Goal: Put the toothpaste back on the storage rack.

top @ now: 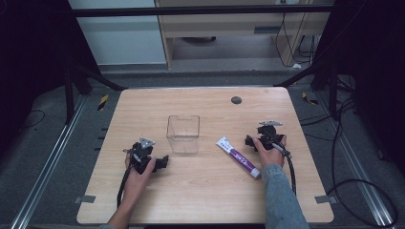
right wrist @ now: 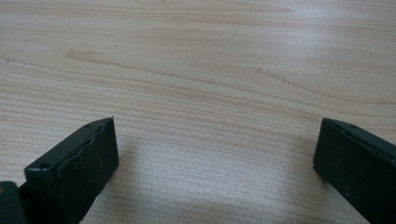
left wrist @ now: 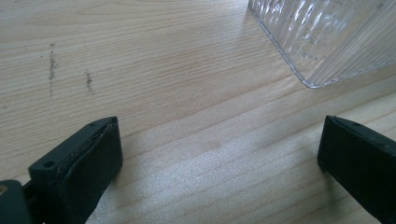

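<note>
A clear ribbed plastic container [top: 183,133] stands empty at the middle of the wooden table [top: 200,195]. To its right a white and purple tube [top: 237,156] lies flat on a diagonal. My left gripper [top: 152,158] rests on the table just left of the container, held by a hand. In the left gripper view it [left wrist: 219,140] is open, with bare wood between the jaws and the container's corner [left wrist: 327,37] ahead at the upper right. My right gripper [top: 260,138] sits right of the tube. In the right gripper view it [right wrist: 217,140] is open over bare wood.
A small dark round disc [top: 236,100] sits in the table near its far edge. Black frame posts and cables surround the table, and a cable [top: 291,174] trails from the right gripper along the sleeve.
</note>
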Available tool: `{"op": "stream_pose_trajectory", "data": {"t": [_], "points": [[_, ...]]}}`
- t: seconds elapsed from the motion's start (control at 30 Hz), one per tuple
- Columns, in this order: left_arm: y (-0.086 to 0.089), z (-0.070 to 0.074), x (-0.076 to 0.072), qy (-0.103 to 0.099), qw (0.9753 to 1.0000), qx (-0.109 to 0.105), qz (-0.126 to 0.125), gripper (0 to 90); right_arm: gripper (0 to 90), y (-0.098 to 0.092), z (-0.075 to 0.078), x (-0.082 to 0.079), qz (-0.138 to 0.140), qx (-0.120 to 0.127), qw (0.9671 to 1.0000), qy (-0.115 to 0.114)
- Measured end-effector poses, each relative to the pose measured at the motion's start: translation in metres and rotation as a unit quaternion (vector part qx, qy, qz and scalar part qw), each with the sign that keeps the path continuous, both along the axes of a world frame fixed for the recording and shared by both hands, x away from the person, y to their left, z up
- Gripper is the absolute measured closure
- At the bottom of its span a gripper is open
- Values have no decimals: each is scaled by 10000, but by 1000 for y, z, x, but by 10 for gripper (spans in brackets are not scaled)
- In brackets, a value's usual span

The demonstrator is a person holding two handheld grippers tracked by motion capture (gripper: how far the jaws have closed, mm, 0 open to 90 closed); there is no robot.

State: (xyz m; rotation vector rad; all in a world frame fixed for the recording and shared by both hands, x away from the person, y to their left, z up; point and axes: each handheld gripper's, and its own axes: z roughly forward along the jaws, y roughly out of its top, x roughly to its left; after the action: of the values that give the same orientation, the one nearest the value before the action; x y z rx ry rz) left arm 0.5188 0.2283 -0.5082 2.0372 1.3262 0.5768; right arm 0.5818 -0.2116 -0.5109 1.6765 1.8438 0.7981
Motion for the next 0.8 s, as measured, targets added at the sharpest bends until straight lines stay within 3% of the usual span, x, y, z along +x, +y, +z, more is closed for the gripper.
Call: {"op": "stream_pose_trajectory", "data": {"t": [0.27,0.37,0.47,0.67,0.8], "points": [[0,0,0,0,10000,-11,1,0,16,0,1,0,67,8,10000,33],[0,0,0,2,10000,-11,1,0,122,-2,6,-1,220,-70,9997,33],[0,0,0,-6,10000,-16,-2,0,122,0,19,-8,415,-354,9984,-155],[0,0,1,-5,10000,-30,-11,0,161,17,54,-33,939,-438,9942,-304],[0,0,1,-4,10000,-26,-23,0,165,34,65,-49,1357,-481,9892,-264]]}}
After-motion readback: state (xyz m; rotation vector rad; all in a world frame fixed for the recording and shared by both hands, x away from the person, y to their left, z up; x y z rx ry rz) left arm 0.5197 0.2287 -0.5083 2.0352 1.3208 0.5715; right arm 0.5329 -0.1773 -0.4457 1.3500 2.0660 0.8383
